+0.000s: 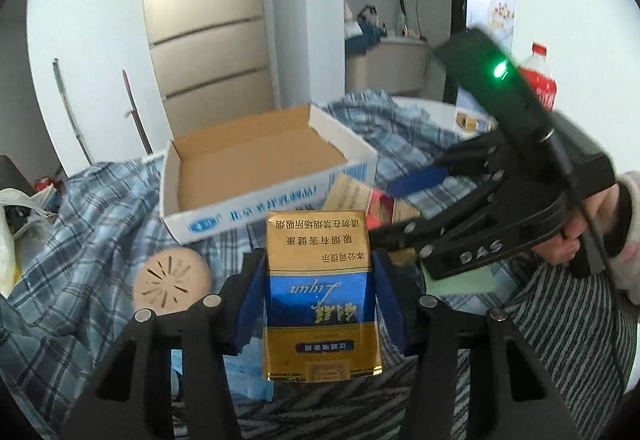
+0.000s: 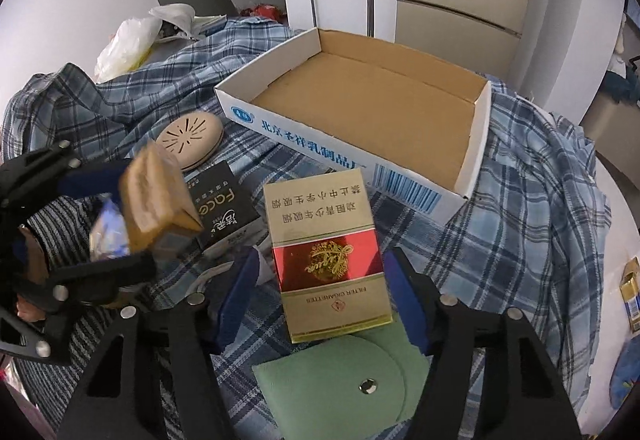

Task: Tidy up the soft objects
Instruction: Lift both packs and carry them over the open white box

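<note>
My left gripper [image 1: 318,280] is shut on a gold and blue cigarette pack [image 1: 320,288], held above the plaid cloth in front of the empty white cardboard box [image 1: 276,196]. In the right wrist view the same pack [image 2: 158,196] shows at the left, blurred, between the left gripper's fingers. My right gripper [image 2: 320,292] is open, its blue pads on either side of a gold and red cigarette pack [image 2: 328,252] that lies on the cloth. The box [image 2: 340,152] stands just beyond it. The right gripper [image 1: 404,208] also shows in the left wrist view.
A beige round perforated case [image 2: 192,138] and a black "Face" packet [image 2: 224,208] lie left of the red pack. A green snap pouch [image 2: 344,384] lies under the right gripper. A plastic bag [image 2: 128,40] sits far left. A cola bottle [image 1: 540,78] stands at the right.
</note>
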The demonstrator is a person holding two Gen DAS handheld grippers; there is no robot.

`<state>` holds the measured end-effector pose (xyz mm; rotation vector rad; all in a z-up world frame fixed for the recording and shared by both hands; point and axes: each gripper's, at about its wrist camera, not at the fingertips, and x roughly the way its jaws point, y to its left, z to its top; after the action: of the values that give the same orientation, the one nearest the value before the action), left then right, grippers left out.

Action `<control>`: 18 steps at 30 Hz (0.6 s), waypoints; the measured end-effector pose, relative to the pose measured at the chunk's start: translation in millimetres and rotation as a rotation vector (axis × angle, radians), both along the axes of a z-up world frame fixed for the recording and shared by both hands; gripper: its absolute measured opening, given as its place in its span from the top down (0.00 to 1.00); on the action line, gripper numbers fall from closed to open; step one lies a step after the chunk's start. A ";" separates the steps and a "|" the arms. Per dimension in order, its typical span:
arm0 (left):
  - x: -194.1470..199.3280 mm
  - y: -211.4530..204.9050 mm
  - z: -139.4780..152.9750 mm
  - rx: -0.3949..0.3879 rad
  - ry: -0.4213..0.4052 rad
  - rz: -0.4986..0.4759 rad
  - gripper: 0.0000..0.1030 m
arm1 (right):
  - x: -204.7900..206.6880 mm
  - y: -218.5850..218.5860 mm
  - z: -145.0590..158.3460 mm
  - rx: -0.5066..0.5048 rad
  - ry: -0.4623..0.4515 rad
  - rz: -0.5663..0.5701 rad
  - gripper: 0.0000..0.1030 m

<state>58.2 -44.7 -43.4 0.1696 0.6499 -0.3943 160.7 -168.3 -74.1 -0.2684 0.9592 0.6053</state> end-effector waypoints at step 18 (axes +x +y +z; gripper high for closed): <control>-11.9 14.9 14.7 -0.054 -0.100 0.040 0.47 | 20.3 8.4 -14.4 0.013 0.092 0.040 0.43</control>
<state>46.3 -29.8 -28.7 0.1235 0.5428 -0.3625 181.0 -159.8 -88.5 -0.2502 1.0403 0.6655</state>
